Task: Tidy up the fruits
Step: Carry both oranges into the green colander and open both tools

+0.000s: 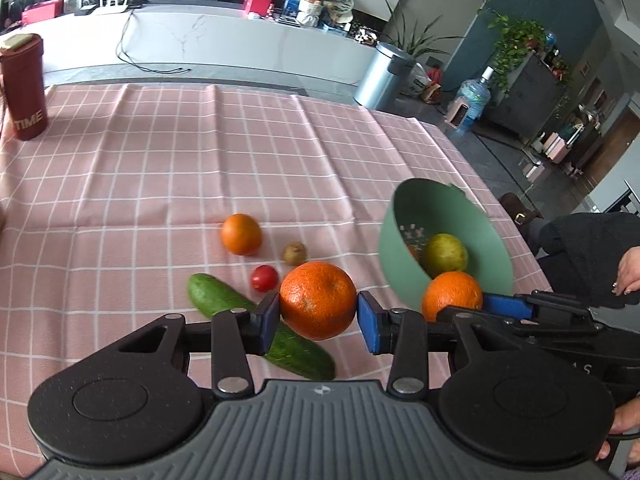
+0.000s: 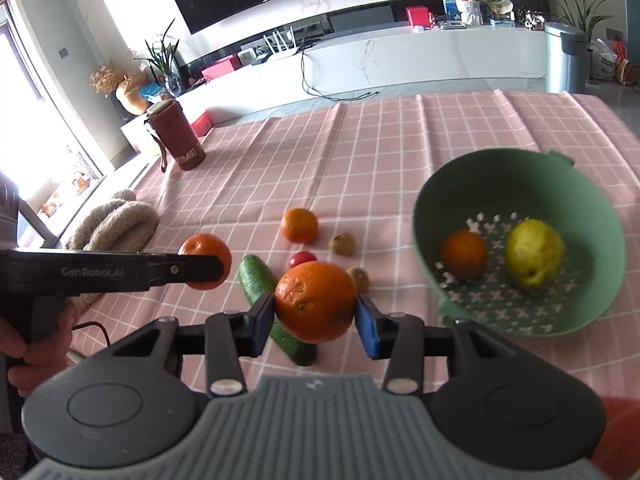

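Left gripper [image 1: 318,316] is clenching an orange [image 1: 318,300]; right gripper [image 2: 315,314] is gripping another orange [image 2: 315,301] beside the green bowl [image 2: 592,200].

four oranges [image 2: 315,301], two kiwis [image 2: 342,243], one cucumber [image 2: 256,280], one tomato [image 2: 303,258], one pear [image 2: 534,252], one bowl [image 2: 592,184].

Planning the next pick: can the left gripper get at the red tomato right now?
Probably not yet: the left gripper is shut on an orange, so its jaws are full. The tomato itself lies uncovered on the cloth, just beyond.
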Action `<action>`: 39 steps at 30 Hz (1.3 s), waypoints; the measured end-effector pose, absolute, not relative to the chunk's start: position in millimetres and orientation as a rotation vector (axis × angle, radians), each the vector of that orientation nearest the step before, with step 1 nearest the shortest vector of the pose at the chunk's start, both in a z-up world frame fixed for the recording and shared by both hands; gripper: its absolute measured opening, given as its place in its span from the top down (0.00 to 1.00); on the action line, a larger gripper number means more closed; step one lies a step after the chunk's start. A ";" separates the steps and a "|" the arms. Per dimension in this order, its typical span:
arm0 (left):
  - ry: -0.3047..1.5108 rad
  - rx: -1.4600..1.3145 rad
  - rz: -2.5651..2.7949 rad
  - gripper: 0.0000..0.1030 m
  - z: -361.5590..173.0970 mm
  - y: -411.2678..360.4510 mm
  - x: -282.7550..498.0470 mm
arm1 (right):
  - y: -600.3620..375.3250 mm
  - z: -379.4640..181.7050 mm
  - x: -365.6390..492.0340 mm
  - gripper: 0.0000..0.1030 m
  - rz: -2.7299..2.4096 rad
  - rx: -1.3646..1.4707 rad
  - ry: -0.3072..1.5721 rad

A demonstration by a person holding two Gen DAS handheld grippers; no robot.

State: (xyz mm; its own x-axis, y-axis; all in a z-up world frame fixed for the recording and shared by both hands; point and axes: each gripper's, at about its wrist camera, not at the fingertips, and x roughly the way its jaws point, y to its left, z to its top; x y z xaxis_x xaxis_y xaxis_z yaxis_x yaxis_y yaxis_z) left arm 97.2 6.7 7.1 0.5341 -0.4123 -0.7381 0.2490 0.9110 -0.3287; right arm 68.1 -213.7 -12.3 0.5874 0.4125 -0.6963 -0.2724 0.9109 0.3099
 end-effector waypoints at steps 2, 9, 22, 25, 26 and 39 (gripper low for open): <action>0.937 -0.177 -0.437 0.55 15.2 -14.2 102.6 | -231.9 -1.0 71.8 0.60 0.389 0.158 0.848; 0.994 -0.128 -0.556 0.55 19.6 -88.7 127.0 | -285.3 20.2 91.0 0.60 0.366 0.032 0.888; 1.215 0.027 -0.607 0.55 -30.2 -171.9 175.4 | -322.6 -24.3 147.7 0.60 0.424 -0.168 1.144; 1.280 0.054 -0.588 0.54 -39.7 -178.3 187.3 | -319.2 -36.8 159.4 0.60 0.452 -0.202 1.187; 1.300 0.063 -0.585 0.54 -42.7 -180.7 191.0 | -318.1 -40.2 162.9 0.60 0.463 -0.215 1.201; 1.439 0.165 -0.521 0.54 -69.6 -200.0 217.4 | -309.8 -72.3 189.8 0.60 0.562 -0.293 1.310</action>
